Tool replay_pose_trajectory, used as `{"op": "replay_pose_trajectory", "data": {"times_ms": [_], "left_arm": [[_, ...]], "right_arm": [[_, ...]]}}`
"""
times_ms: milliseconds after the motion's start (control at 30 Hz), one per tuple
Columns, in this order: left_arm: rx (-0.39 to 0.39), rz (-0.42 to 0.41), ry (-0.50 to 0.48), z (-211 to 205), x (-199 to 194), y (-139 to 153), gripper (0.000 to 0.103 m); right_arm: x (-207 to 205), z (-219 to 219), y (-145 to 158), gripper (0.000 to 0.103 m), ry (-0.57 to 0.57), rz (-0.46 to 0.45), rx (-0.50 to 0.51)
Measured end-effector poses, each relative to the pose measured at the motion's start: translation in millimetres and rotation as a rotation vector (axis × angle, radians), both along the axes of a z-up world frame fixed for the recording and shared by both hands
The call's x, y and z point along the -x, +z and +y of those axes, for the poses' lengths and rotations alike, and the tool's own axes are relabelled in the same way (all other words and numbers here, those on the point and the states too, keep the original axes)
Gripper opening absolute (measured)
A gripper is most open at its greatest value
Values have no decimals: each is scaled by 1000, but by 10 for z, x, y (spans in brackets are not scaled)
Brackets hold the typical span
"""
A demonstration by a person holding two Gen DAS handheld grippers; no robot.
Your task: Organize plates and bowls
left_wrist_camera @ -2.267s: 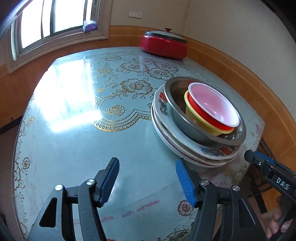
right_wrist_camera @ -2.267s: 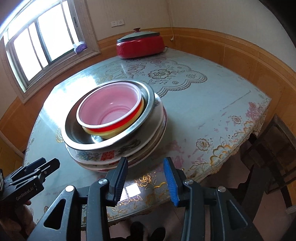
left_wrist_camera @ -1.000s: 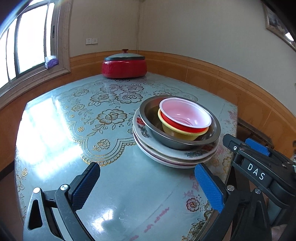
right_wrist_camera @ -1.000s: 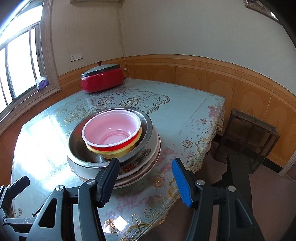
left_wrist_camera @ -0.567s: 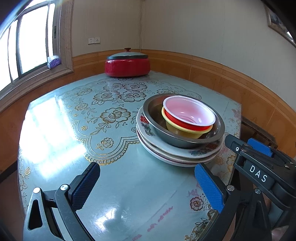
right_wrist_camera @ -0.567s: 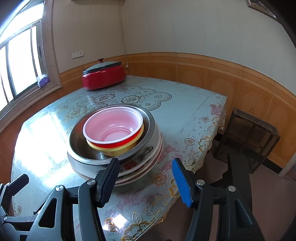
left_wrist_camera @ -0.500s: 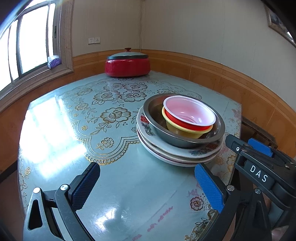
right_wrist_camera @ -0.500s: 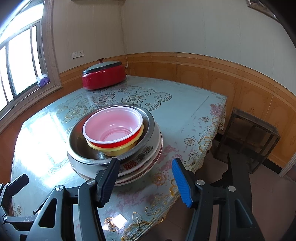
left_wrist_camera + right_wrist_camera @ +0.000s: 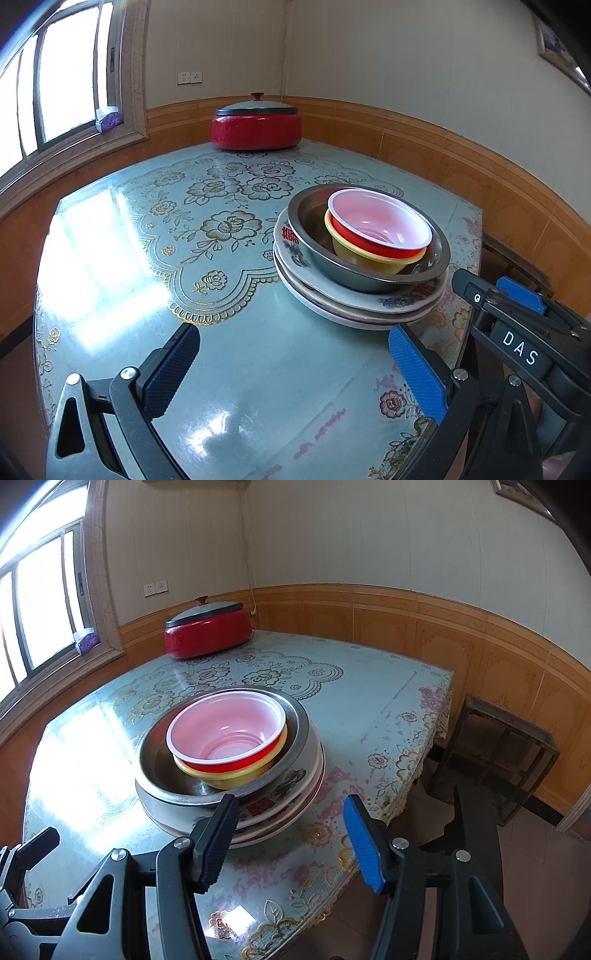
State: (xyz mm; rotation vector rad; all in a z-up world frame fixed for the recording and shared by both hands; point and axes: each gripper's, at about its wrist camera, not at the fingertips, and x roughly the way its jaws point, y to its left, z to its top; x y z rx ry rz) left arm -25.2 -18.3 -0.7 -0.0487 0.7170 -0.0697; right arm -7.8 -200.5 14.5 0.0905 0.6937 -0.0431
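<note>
stack: everything's nested in one pile, centre-right in the left wrist view. Red bowl (image 9: pixel 380 225) on top, sitting in a yellow bowl (image 9: pixel 364 256), both inside the steel bowl (image 9: pixel 365 277), all on the floral plates (image 9: pixel 354 302)
where it sits: close to the table (image 9: pixel 258 362) edge on the frame's right side
left gripper (image 9: pixel 295 369): jaws spread wide, nothing between them, hovering over bare tablecloth just short of the plates
right gripper (image 9: pixel 291 834): jaws at a middling gap, empty, black pad in front of the plate rim. Touching or not, hard to say from this angle
red pot (image 9: pixel 256 125): top centre, well apart from the pile
what could go wrong: nudge the pile sideways and it could slide off that edge, glossy cloth won't help. The plastic bowls sit off-centre in the steel one, so a bump could tip them
</note>
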Motion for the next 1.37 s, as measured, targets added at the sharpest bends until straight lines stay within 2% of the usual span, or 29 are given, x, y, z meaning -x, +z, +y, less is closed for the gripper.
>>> {"op": "replay_pose_trajectory", "data": {"times_ms": [1100,1367], "left_arm": [[-7,11,10,-24,4,-31,103],[17,-6,14,17,27,-11,103]], "right_arm": [[-18,21,-16,60,18,9,-3],[-27,-14,5,59,29,-2,-9]]}}
